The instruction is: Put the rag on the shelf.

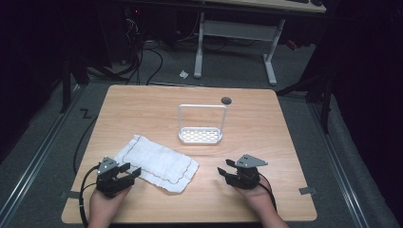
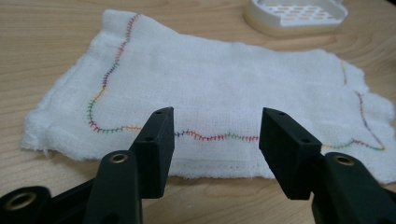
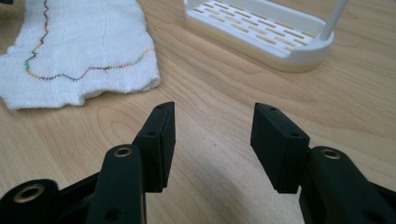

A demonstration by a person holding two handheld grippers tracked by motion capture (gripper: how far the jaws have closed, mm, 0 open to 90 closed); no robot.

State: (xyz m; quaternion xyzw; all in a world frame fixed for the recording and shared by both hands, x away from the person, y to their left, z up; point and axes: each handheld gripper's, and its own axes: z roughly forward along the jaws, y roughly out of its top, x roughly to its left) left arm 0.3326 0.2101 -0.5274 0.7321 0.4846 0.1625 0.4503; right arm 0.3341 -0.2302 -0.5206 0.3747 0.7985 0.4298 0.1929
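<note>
I see the white plastic rack (image 1: 200, 135) at the table's (image 1: 266, 142) middle, its slotted tray bare under a tall wire-like hoop handle. The white cloth (image 1: 157, 162) lies flat at front left, a coarse woven rectangle with ragged edges and a wavy line of many-coloured stitching near its border. My left gripper (image 1: 129, 173) sits just beside its near edge, jaws apart. My right gripper (image 1: 225, 170), well clear over bare wood grain, is also spread wide.

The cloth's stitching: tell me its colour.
Multicoloured: red, green, blue and orange zigzag thread wandering along the edge of the white cloth, clearest in the left gripper view.
</note>
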